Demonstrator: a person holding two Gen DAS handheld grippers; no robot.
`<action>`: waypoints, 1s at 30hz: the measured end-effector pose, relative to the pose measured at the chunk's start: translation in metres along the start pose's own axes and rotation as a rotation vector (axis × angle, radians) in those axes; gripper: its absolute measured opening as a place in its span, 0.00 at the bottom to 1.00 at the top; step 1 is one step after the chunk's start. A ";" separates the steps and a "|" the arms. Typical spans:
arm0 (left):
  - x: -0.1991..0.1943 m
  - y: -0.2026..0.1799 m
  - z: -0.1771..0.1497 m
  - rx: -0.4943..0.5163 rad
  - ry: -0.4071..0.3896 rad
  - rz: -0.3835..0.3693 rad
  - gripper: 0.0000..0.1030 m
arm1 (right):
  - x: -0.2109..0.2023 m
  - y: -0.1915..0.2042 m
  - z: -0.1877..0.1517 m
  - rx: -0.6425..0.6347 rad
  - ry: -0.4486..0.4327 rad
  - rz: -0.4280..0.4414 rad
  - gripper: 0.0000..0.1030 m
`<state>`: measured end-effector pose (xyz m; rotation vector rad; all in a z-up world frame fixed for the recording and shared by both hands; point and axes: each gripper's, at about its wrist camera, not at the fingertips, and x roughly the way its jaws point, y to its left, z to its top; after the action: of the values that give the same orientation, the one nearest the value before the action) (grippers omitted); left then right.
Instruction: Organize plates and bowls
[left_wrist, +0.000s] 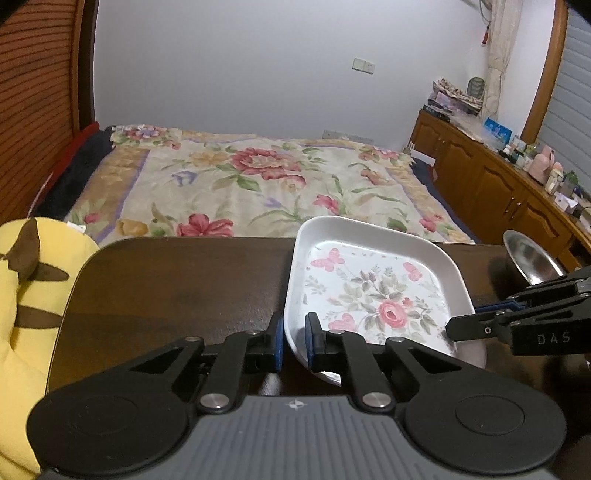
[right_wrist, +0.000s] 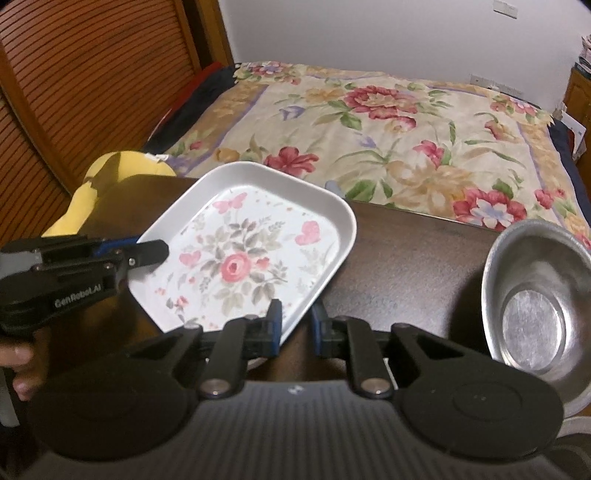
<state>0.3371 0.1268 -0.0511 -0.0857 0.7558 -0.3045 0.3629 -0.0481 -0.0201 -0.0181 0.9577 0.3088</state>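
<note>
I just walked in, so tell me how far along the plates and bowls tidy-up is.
Early on. Nothing looks stacked or put away yet. In hand: the floral tray plate on the dark table, its rim pinched by both the left claw and the right claw. Left to do: place that plate and deal with the metal bowl standing beside it.

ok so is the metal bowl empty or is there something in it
Empty. The metal bowl stands upright on the dark table, and the right wrist view shows its bare, shiny bottom with nothing inside.
</note>
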 end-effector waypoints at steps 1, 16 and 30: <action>-0.001 0.000 0.000 -0.004 0.003 -0.009 0.12 | -0.001 -0.001 0.000 -0.003 0.004 0.004 0.17; -0.072 -0.022 -0.012 0.043 -0.082 -0.045 0.13 | -0.046 -0.011 -0.011 0.031 -0.104 0.096 0.12; -0.128 -0.045 -0.029 0.088 -0.150 -0.038 0.13 | -0.096 -0.013 -0.039 0.027 -0.195 0.169 0.12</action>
<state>0.2187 0.1232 0.0211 -0.0390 0.5913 -0.3628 0.2840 -0.0907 0.0337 0.1166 0.7708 0.4452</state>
